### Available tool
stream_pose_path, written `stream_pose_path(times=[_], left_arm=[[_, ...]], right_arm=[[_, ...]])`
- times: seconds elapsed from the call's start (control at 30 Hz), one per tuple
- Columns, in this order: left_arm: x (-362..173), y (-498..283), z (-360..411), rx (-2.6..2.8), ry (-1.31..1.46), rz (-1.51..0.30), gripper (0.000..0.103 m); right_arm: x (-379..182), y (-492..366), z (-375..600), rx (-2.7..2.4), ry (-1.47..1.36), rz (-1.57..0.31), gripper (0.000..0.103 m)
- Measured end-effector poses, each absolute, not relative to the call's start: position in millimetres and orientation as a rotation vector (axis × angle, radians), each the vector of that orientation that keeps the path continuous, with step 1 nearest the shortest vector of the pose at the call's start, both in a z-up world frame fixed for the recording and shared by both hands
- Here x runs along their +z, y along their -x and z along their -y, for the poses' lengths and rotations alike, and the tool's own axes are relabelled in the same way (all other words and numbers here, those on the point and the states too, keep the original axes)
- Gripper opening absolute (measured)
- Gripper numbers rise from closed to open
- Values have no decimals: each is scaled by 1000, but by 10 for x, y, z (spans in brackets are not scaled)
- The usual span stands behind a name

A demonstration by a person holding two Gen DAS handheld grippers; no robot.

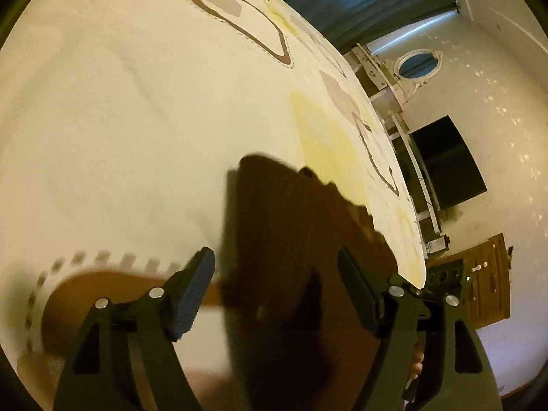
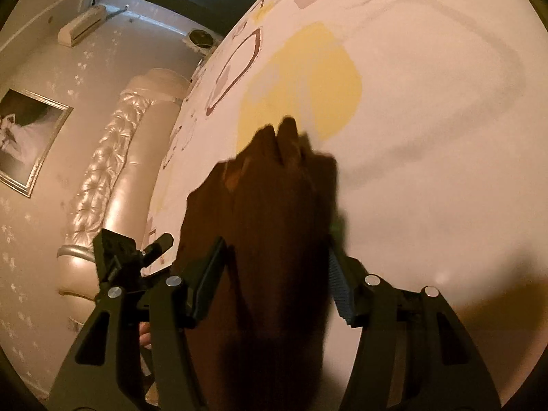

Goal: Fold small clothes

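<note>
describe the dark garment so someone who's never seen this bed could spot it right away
Start from the pale bedsheet printed with brown outlines and yellow patches. Lying on it, between the open fingers of the left gripper and the right gripper, is the dark brown garment. It is the only loose, solid dark piece there; everything else brown is flat print on the sheet.

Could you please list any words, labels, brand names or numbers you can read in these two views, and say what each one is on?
None can be read.
The bedsheet carries only abstract shapes, no lettering.
The brown garment shows no tag or print.
The framed picture shows no caption.
The air conditioner is too small and blurred for any brand mark to be made out.
</note>
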State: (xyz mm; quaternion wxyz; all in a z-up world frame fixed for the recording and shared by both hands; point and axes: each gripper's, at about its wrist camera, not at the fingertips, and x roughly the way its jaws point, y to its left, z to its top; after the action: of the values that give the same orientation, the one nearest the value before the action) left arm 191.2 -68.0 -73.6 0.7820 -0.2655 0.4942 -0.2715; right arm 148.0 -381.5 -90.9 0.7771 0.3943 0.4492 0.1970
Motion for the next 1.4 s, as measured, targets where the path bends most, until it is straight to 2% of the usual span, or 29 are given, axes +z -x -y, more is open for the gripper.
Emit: stream_pose_path(times=[0.07,0.1,0.13,0.17,0.2,0.53,0.8,1.23,1.4], left_arm=[[-720,-1949,759,-583,520,-1061,54],[-725,-1964,804,-580,489,-1073,35],[-748,-1988,843,-569,465,-1085,25],[-761,-2000,858,-563,457,-1087,21],[-761,-2002,847,-563,460,-1079,19],[-494,-2295,795,-515,397,-979,16],[-696,-2507,861,-464,310,-997,17],[-687,-2504,905,-455,267,-987,18],[-666,-2489,933,-433,245,-990,21]], right_arm=[[-911,-1612,3757,440,-836,-982,56],[-907,-1654,3726,446,-826,-985,50],[-903,-1699,3681,449,-801,-993,40],[-909,-1727,3649,451,-780,-1002,24],[-917,-1758,3616,456,-763,-1008,23],[-720,-2072,3533,433,-696,-883,22],[-988,-2370,3570,411,-741,-924,22],[-1015,-2391,3589,425,-758,-926,22],[-1010,-2377,3591,419,-764,-931,26]])
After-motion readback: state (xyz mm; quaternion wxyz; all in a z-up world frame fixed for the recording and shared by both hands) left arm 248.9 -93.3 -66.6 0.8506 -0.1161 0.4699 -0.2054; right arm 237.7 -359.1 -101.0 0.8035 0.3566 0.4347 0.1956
